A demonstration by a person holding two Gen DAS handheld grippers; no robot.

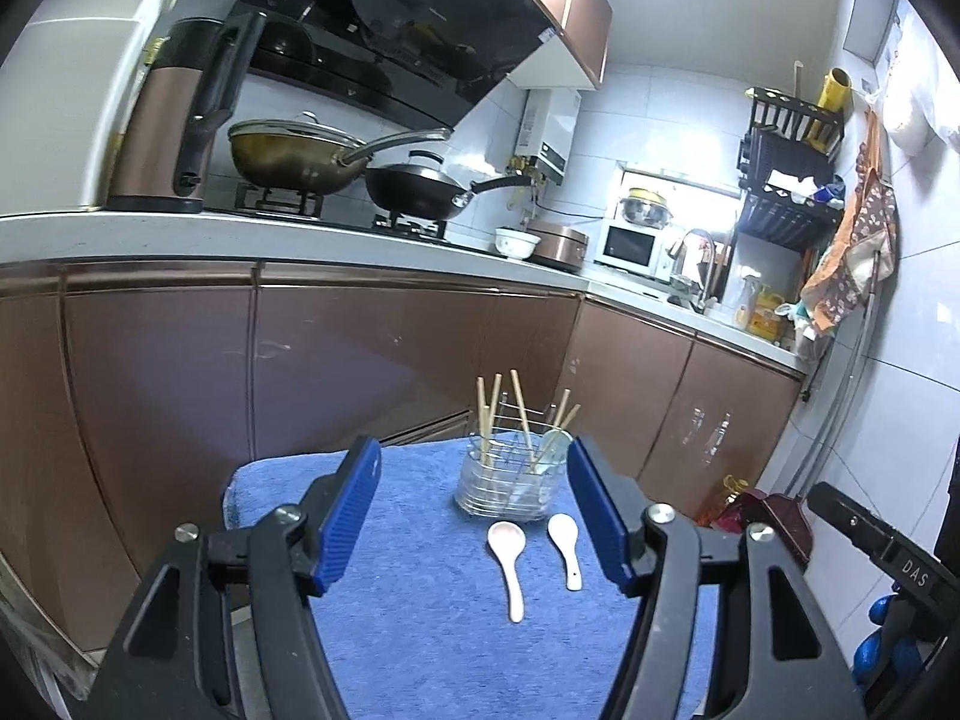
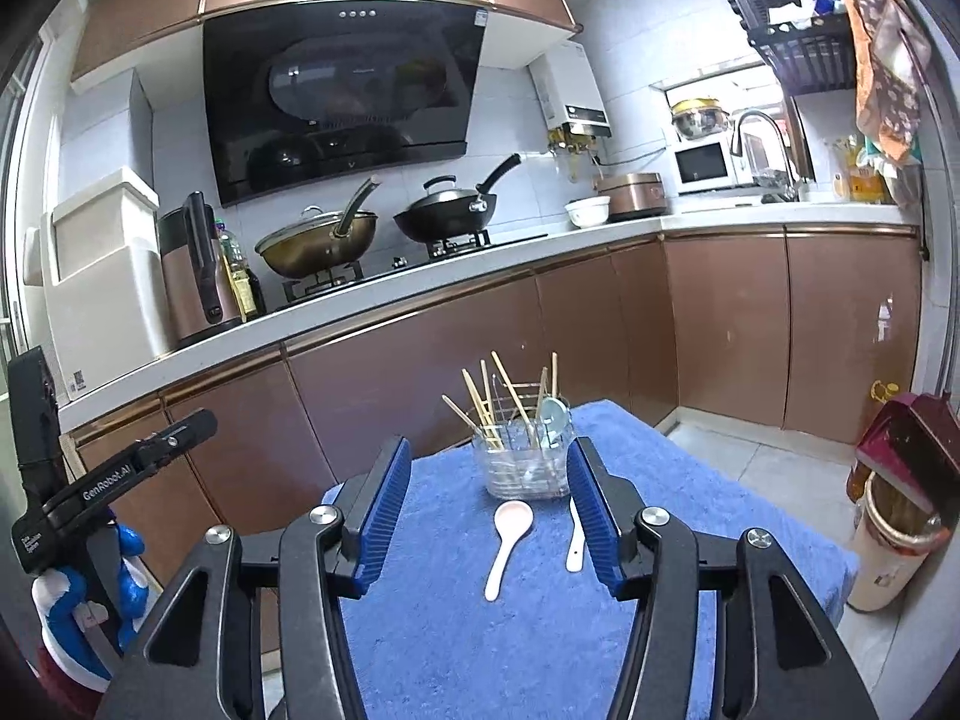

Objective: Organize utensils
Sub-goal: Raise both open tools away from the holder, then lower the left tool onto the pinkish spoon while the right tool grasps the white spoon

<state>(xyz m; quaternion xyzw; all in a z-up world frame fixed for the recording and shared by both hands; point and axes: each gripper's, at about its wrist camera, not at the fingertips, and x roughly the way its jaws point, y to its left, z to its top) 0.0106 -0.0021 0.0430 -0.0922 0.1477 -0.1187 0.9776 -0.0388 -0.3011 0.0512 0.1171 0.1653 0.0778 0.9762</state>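
A clear utensil holder stands at the far end of a blue towel, with several wooden chopsticks and a pale blue spoon leaning in it. Two white ceramic spoons lie just in front of it, bowls toward the holder: a pinkish one and a smaller one to its right. My left gripper is open, hanging above the towel short of the spoons with nothing between its blue pads. My right gripper is open too, its right finger partly hiding the smaller spoon.
Brown cabinets and a white counter run behind the towel, carrying two woks on a stove, a kettle, a bowl and a rice cooker. A maroon bin stands on the floor to the right. The other gripper's body shows at the left edge.
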